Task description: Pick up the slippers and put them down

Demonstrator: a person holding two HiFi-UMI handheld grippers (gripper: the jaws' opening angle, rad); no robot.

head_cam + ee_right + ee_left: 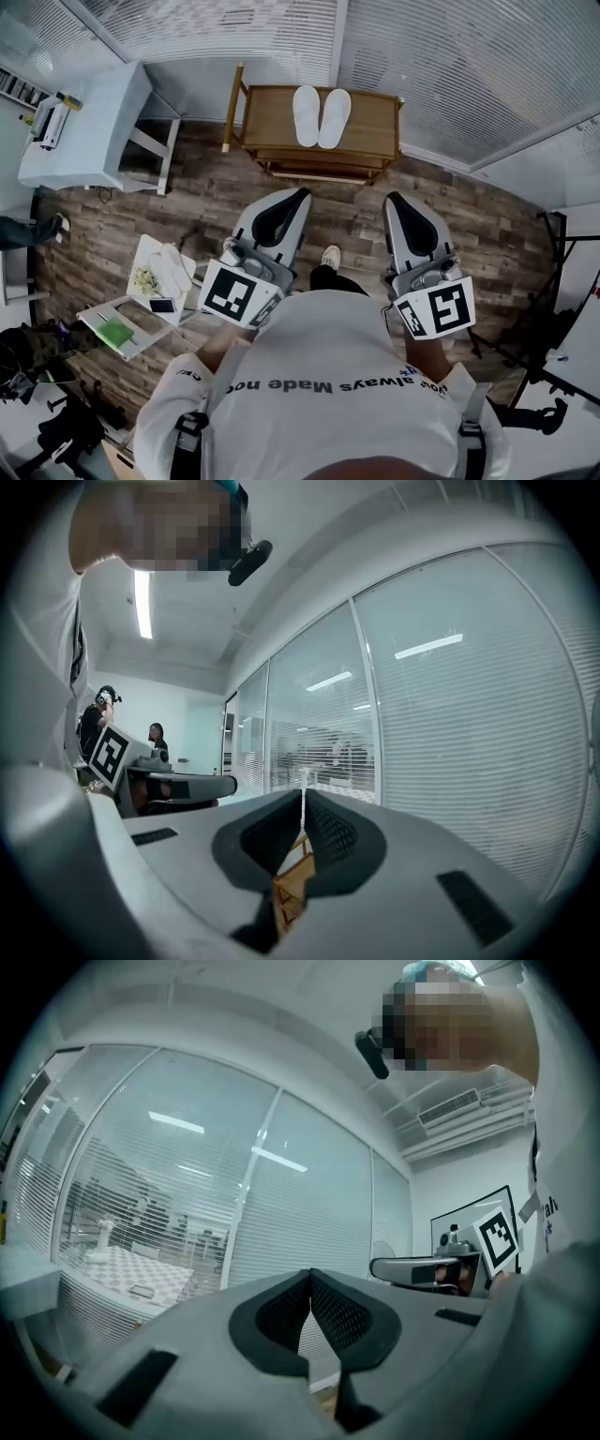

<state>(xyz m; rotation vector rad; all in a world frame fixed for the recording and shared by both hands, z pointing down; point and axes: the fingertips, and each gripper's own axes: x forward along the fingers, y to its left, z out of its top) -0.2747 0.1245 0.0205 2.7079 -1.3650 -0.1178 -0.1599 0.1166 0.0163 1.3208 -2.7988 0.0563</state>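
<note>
- On the far side of the room, a pair of slippers [320, 116] lies on top of a small wooden counter [272, 122] that stands against the glass wall [441, 66] with its blinds.
- Both slippers are plain white, flat and oblong with rounded ends. No pattern or marking can be made out on them.
- The left slipper [306, 115] and right slipper [335, 118] lie side by side near the middle of the counter top. Their near ends touch and their far ends are slightly apart, making a narrow V.
- Each slipper's long axis runs near to far. Which end is the toe cannot be told.
- The left hand-held gripper [300, 195] is held over the wood-plank floor [356, 225], near of the counter and well apart from the slippers. It points towards the counter, and the slippers lie beyond its tip, slightly to the right.
- In the left gripper view, the jaws of this hand-held gripper [310, 1274] are closed tip to tip, with nothing between them.
- The right hand-held gripper [392, 197] is level with the left one and to the right of it. The slippers lie far and to the left of its tip.
- In the right gripper view, its jaws [303, 799] are also closed and empty. A strip of the counter [291, 892] shows through the gap below the pads.
</note>
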